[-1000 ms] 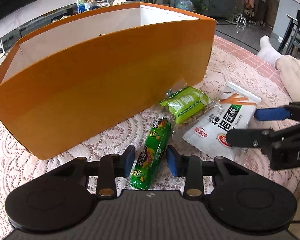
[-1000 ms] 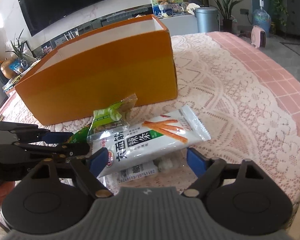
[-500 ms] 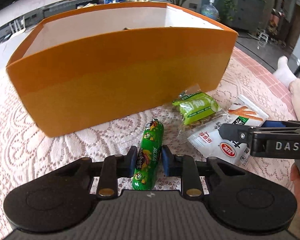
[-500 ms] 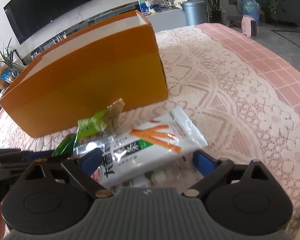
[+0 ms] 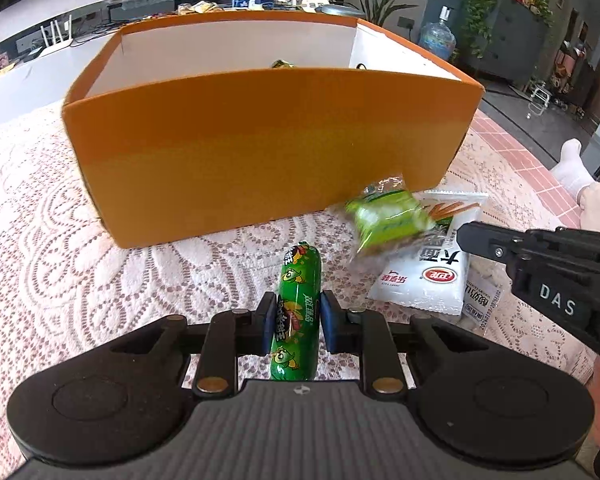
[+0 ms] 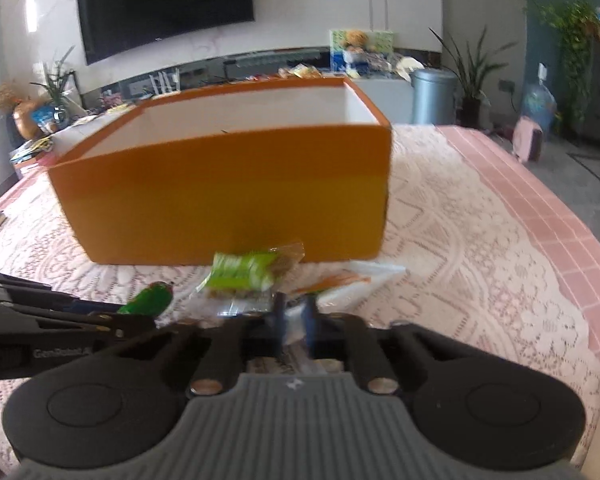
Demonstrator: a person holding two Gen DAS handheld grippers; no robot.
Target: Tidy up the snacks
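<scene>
My left gripper (image 5: 296, 322) is shut on a green sausage stick (image 5: 296, 312) and holds it above the lace tablecloth, in front of the open orange box (image 5: 260, 152). My right gripper (image 6: 294, 318) is shut on the white cracker-stick packet (image 5: 428, 272), gripping its near end; the packet (image 6: 340, 282) looks lifted and blurred. A small green snack pack (image 5: 384, 216) rests on the packet's far end, tilted and blurred; it also shows in the right wrist view (image 6: 246, 270). The box (image 6: 228, 192) has white inner walls and something small inside at the back.
A small white sachet (image 5: 480, 306) lies under the packet's near corner. The table's right edge (image 6: 540, 216) shows pink tiled cloth. A person's socked foot (image 5: 572, 168) is beyond the table at right.
My left gripper closed on the sausage stick and lifted it. My right gripper closed on the white packet and raised it, tipping the green pack. Both views rose and now look into the box.
</scene>
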